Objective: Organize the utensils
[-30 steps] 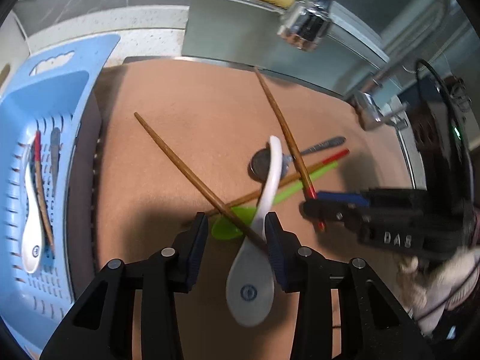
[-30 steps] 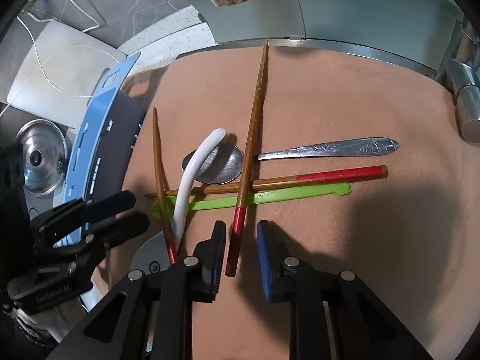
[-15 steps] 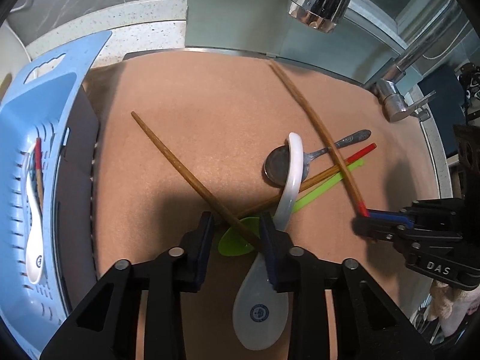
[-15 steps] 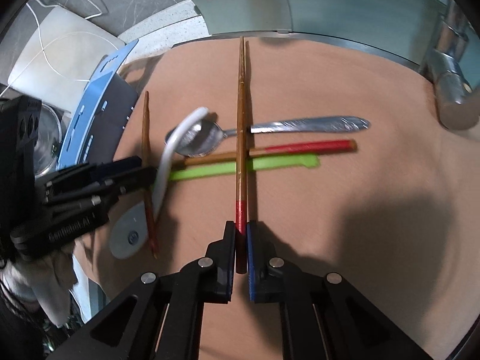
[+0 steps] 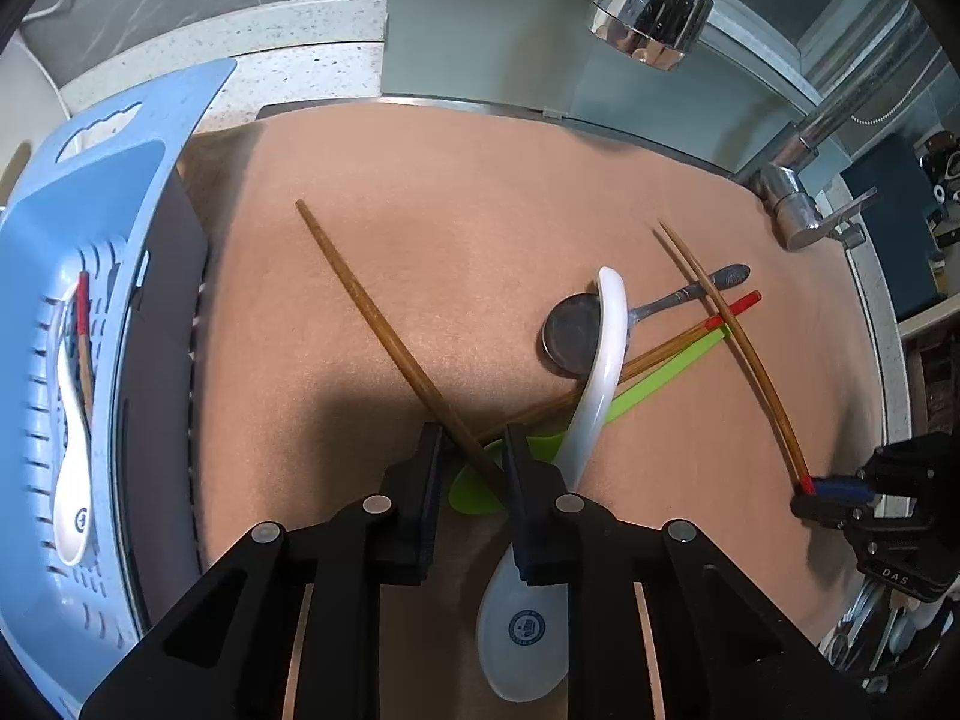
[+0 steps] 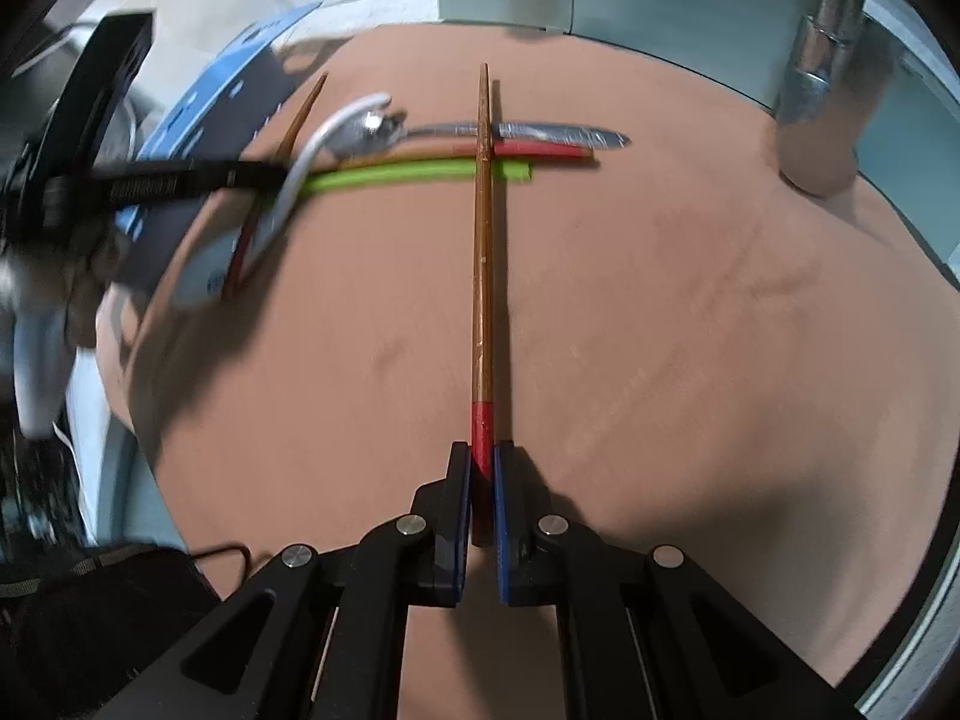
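The right claw (image 6: 479,474) is clenched on the red end of a long wooden chopstick (image 6: 482,252), which runs straight away from it and lies across the green utensil handle (image 6: 420,171), a red-tipped chopstick (image 6: 528,150) and the metal spoon (image 6: 522,132) at the far side of the brown mat (image 6: 690,300). The left claw (image 5: 473,462) straddles another wooden chopstick (image 5: 372,312) near its low end, jaws narrowed but with a gap visible on each side, so it seems not yet closed on it; the white ceramic spoon (image 5: 600,372) lies just right of its right finger.

To do this well, the right claw should lift its chopstick clear upward before swinging, so the far tip does not drag the crossed utensils. The left claw should close only on the chopstick, keeping off the white spoon and the green spoon bowl (image 5: 474,492) beneath. The blue basket (image 5: 120,192) at far left, already holding a spoon and a chopstick, looks like the destination.
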